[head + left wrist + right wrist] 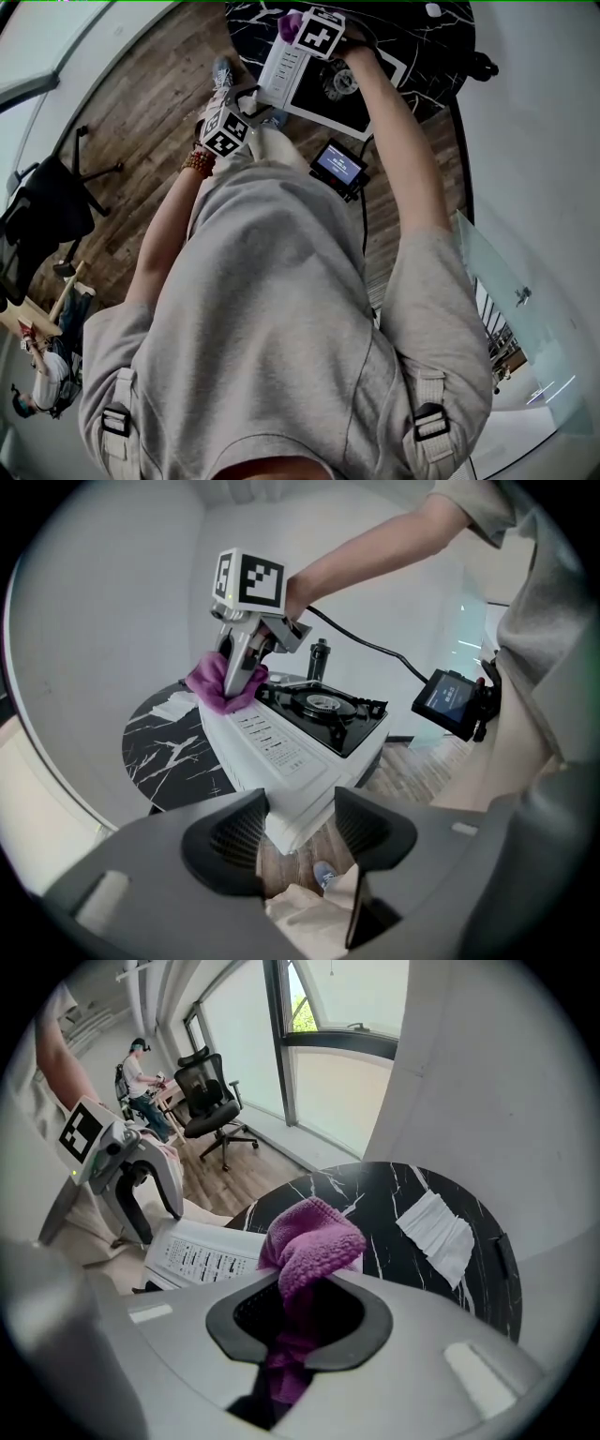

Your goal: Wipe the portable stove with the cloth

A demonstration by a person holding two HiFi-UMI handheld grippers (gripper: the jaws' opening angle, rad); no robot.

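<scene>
Your white stove (272,747), black-topped around its burner, sits on the marbled table (403,1274), and your left gripper (300,832) clamps its near corner. Your right gripper (300,1314) pinches the purple cloth (314,1241) at the far end, hiding that corner.

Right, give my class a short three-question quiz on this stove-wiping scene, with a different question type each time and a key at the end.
1. True or false: the right gripper holds a purple cloth.
2. Between the jaws of the left gripper stands: A) a corner of the portable stove; B) the cloth; C) nothing.
3. Fill in: the folded white paper lies on the ___ marble table.
Key: 1 true; 2 A; 3 black.
</scene>
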